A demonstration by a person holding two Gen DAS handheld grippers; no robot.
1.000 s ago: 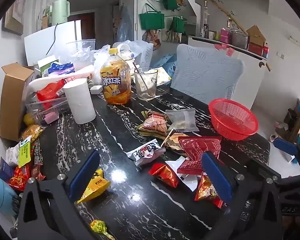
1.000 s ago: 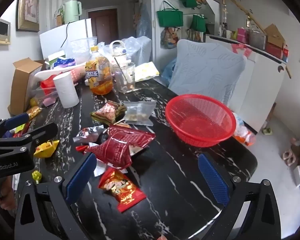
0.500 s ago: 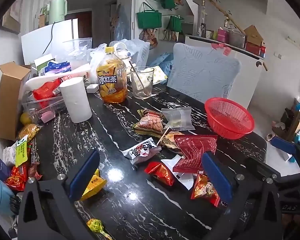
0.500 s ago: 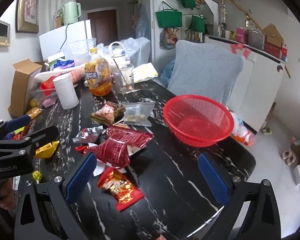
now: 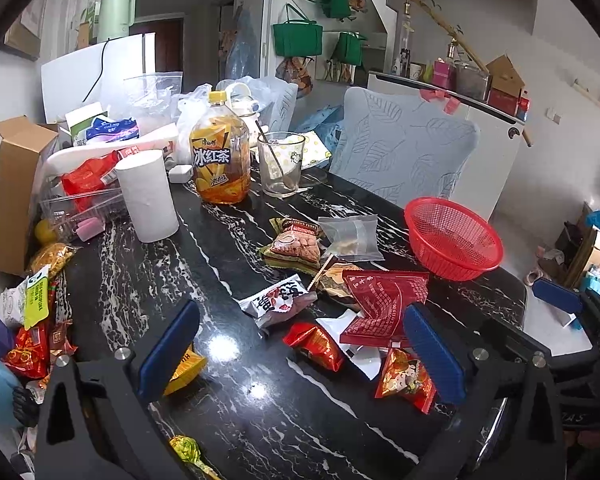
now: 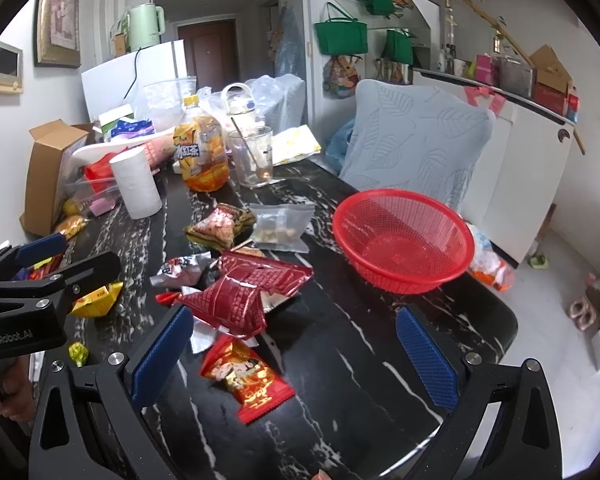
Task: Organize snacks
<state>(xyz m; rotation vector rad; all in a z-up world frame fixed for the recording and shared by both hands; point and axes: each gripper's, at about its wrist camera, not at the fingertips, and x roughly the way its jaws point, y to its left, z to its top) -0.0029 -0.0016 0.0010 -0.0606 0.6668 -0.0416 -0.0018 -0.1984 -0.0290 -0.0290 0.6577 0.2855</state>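
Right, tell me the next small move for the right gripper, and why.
Probably lower the open right gripper onto the small red foil snack packet lying just ahead of its fingers. It is the nearest loose snack, nothing lies on it, and the round red mesh basket stands empty close by.

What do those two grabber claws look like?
Both the left gripper and the right gripper are matte black frames with silver screws. Each has two flat blue fingers with a bumpy, dotted surface. In the right wrist view, the left one's side has white lettering.
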